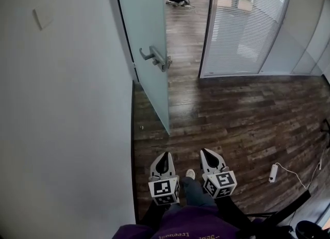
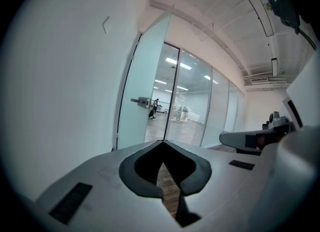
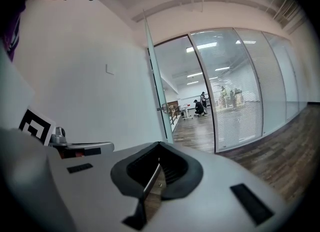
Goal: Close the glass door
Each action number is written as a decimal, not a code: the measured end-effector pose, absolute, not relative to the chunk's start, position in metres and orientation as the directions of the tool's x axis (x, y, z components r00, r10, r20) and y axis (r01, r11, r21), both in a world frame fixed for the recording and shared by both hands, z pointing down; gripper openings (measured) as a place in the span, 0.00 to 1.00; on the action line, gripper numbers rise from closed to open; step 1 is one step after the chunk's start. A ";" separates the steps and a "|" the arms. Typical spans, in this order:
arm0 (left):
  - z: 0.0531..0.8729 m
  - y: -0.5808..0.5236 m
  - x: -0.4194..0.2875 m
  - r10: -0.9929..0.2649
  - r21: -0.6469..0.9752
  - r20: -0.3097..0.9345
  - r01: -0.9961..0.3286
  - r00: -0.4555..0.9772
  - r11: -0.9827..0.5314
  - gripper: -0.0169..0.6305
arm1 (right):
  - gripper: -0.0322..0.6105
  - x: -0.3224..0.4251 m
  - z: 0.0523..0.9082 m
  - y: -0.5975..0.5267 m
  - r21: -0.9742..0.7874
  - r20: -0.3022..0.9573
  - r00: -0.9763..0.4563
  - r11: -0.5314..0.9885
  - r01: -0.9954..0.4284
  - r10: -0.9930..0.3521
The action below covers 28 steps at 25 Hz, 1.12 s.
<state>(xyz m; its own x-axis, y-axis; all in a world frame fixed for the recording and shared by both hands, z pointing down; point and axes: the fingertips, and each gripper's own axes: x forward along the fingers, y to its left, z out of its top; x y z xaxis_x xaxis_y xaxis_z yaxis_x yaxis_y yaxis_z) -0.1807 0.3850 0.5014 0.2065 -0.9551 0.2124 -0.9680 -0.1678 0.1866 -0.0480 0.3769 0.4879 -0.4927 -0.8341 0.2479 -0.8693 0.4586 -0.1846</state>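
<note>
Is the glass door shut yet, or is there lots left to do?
Nothing looks done yet: the glass door stands wide open, and you can see the hallway floor through the gap. In hand: the left gripper and right gripper are both shut and empty, pointing towards the door but well short of its handle. Left to do: reach the door and swing it closed.
</note>
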 end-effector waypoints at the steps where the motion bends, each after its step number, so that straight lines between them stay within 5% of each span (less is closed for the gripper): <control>1: 0.504 0.377 -0.181 -0.956 0.182 0.216 -0.970 0.197 -0.159 0.01 | 0.04 -0.049 0.489 0.367 -0.187 0.247 -0.500 0.465 -0.865 -0.830; 28: 0.515 0.184 -0.166 -0.974 0.155 0.219 -0.988 0.051 -0.017 0.01 | 0.04 -0.039 0.495 0.158 -0.189 0.225 -0.641 0.613 -0.767 -0.733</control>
<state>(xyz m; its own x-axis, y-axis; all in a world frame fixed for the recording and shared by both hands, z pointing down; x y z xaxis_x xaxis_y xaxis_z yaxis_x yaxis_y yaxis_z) -0.1657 0.1842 0.5152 0.0514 -0.9744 0.2189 -0.9877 -0.0172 0.1554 -0.0392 0.1575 0.4948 -0.6414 -0.7334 0.2252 -0.7672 0.6131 -0.1886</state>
